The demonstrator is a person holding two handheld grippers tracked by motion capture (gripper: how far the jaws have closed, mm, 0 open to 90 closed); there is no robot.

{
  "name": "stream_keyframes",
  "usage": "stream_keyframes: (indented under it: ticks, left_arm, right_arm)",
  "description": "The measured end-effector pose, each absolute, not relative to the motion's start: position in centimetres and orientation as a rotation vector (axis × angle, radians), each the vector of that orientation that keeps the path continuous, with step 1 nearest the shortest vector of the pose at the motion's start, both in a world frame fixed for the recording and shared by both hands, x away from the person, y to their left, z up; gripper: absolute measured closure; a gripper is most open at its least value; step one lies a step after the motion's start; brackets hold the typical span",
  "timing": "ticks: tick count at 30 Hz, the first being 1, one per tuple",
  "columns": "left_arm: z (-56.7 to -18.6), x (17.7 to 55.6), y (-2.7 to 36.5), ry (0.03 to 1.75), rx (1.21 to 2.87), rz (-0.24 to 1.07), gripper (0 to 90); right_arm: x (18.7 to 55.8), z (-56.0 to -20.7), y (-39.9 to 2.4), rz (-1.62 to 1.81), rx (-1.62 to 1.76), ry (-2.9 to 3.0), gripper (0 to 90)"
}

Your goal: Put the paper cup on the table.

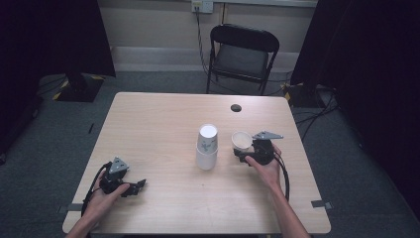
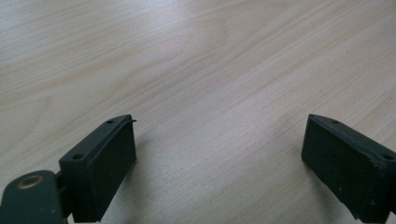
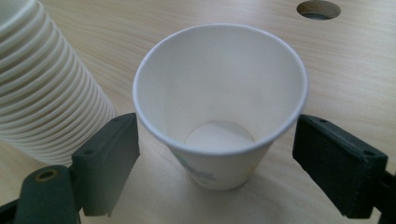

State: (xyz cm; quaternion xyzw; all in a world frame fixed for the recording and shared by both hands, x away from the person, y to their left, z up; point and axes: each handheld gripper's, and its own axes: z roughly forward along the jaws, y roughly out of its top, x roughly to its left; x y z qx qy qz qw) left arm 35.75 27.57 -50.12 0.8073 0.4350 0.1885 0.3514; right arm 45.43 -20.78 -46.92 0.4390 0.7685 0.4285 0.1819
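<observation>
One upright paper cup (image 1: pixel 241 140), one stack of upturned cups (image 1: pixel 207 147), two claws, one table (image 1: pixel 163 119), one chair (image 1: pixel 242 57)

I work in what looks like a recording lab: black curtains (image 1: pixel 44 34) at both sides, cables (image 1: pixel 200 44) running to a wall socket (image 1: pixel 202 6), a folding chair (image 1: pixel 241 57) past my tabletop's (image 1: pixel 163 119) far edge.

stack of cups (image 3: pixel 42 84): cut off by left and top edges, right gripper view | cup (image 3: pixel 219 107): print on its side too hidden to read | table (image 2: pixel 196 60): edges out of frame
</observation>
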Motion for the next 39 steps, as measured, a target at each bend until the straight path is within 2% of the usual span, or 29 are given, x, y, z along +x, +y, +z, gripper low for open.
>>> stream_keyframes:
  ticks: [15,27,32,39]
  left_arm:
    - [-50.1,35.6,27.6,1.134,2.083,0.487,9.5]
    - [-50.1,35.6,27.7,1.128,2.086,0.486,9.5]
    - [-50.1,35.6,27.7,1.128,2.086,0.485,9.5]
    - [-50.1,35.6,27.7,1.128,2.086,0.485,9.4]
  right_arm:
    - [40.7,-45.7,-23.6,1.195,1.278,2.179,15.4]
    - [36.6,-48.7,-22.7,1.027,1.305,2.266,17.6]
    - [36.0,-49.4,-22.1,0.974,1.297,2.267,14.0]
    - [35.4,-49.9,-21.9,0.974,1.262,2.229,13.5]
